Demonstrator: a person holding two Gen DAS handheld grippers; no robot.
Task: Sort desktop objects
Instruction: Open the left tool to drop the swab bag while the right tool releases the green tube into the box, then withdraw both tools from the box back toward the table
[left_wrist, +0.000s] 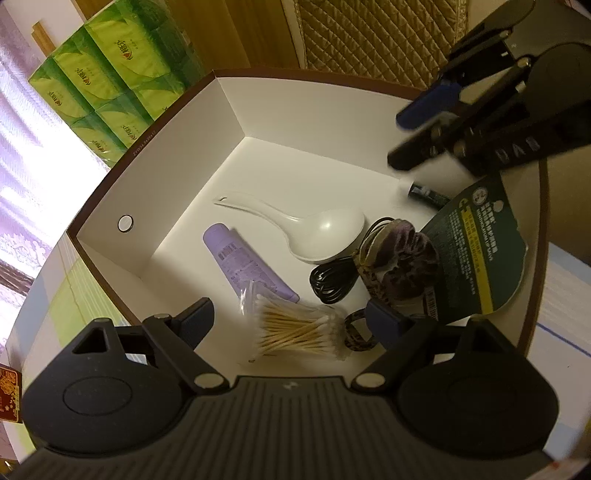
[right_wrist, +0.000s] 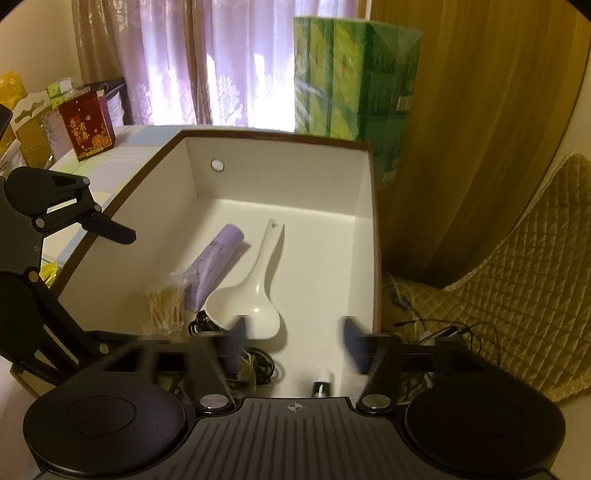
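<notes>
Cotton swabs in clear plastic bag (left_wrist: 295, 328): near edge of white cardboard box (left_wrist: 236, 107) | light, crinkly, slippery; pinch loose bag top | left gripper (left_wrist: 295, 317) fingers open, empty | right gripper (right_wrist: 293, 336) fingers open, empty

Box (left_wrist: 184, 206) — smooth matt white card inside. Spoon (left_wrist: 325, 230) glossy white plastic. Scrunchie (left_wrist: 402, 266) plush velvet cloth. Cotton swabs (left_wrist: 295, 332) — pale wooden sticks, clear film wrap.
</notes>
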